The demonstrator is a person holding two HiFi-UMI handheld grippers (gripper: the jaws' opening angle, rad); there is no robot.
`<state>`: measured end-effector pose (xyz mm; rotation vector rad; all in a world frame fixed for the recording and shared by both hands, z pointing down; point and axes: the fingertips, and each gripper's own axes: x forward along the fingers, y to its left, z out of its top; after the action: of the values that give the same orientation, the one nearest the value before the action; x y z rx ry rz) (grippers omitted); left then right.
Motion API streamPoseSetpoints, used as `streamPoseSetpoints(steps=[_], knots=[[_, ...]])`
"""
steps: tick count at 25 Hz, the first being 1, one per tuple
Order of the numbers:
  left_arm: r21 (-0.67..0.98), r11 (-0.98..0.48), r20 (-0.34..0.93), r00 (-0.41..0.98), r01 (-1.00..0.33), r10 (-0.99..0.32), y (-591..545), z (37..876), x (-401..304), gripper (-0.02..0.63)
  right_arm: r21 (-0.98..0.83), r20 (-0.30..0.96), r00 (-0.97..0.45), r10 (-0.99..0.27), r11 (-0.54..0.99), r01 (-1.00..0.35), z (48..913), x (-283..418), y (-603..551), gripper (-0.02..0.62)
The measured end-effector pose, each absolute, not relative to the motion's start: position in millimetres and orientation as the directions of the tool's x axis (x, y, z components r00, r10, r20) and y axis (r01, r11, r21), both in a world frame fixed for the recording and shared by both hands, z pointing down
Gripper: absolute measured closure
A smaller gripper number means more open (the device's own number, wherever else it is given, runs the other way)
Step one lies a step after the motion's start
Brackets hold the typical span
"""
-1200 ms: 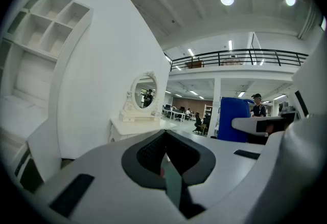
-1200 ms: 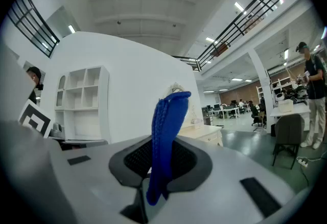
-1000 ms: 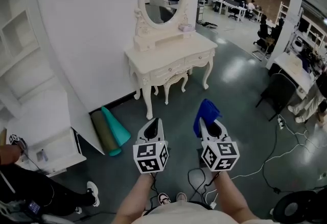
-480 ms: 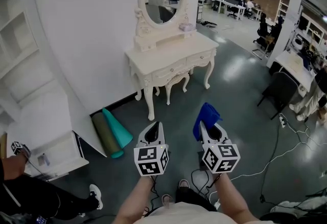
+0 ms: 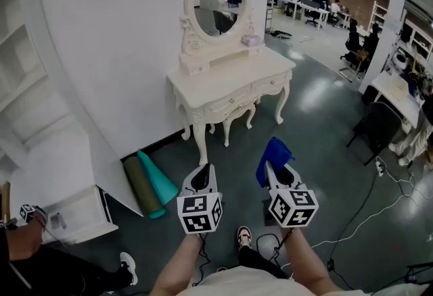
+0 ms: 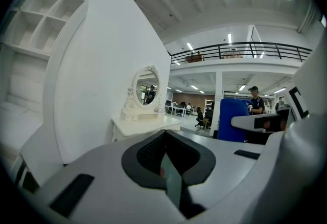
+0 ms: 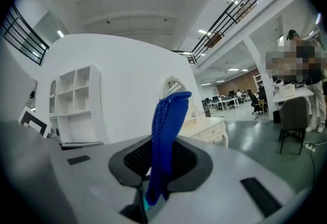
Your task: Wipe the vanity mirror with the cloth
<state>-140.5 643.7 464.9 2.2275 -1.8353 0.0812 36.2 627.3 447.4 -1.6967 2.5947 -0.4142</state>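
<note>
Since the cloth (image 5: 273, 151) looks soft, floppy and light, right gripper (image 5: 275, 167) fingers clamp its lower edge, left gripper (image 5: 201, 174) fingers together, empty, vanity mirror (image 5: 218, 1) well apart at 12 o'clock.

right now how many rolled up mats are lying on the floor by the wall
2. An olive roll lies on the floor against the white shelf unit; a teal roll lies right beside it, nearer the vanity table. Others may be hidden.

The floor (image 5: 240, 153) between you and the tabletop (image 5: 230, 75) is open. At left lie rolled mats (image 5: 152, 183); a small box (image 5: 252, 40) stands beside the mirror (image 5: 215, 3).
</note>
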Motion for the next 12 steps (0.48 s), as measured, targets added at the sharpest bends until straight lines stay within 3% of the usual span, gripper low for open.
streamPoseSetpoints(steps=[12], knots=[[0.148,-0.141,0.226,0.173,-0.979,-0.959,510.3,467.1,-120.5,0.595,-0.252,0.141,-0.452,-0.881,0.409,-0.877,449.3,59.2,487.8,0.52]])
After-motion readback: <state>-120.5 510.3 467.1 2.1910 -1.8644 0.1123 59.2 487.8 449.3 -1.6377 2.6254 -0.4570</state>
